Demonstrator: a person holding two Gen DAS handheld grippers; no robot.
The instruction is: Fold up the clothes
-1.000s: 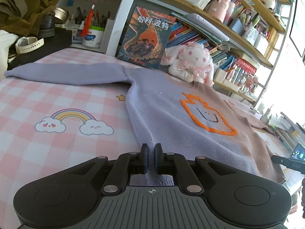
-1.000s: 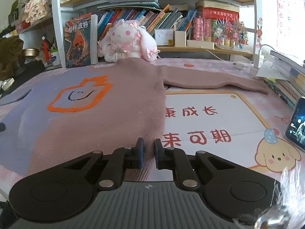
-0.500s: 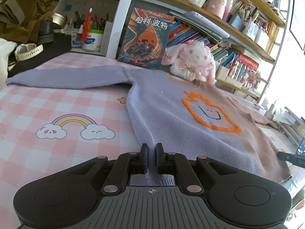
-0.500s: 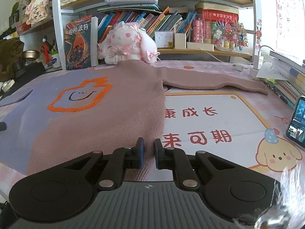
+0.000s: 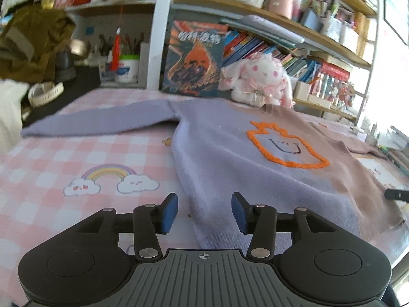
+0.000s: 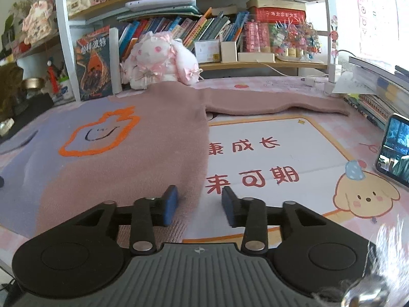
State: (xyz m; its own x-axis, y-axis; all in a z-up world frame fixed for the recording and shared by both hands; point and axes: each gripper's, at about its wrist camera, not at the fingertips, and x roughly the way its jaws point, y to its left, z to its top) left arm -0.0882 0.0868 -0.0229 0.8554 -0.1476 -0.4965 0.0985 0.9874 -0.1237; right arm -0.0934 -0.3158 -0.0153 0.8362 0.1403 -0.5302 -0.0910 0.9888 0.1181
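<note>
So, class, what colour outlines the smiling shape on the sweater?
Orange outline, clearest in the left wrist view.

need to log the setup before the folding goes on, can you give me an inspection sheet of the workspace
surface: pink checked table mat with a rainbow print; cartoon dog print on the right side.
job's things: sweater, lilac and dusty pink with an orange outline, spread flat, both sleeves stretched outward.
clutter: plush bunny at the collar; phone propped at the right edge.
grippers: left gripper opening, the hem's lilac corner between its pads; right gripper opening over the pink corner.
cables: white cable and plug at the back right.
surroundings: bookshelf packed with books; olive jacket heaped at far left.
</note>
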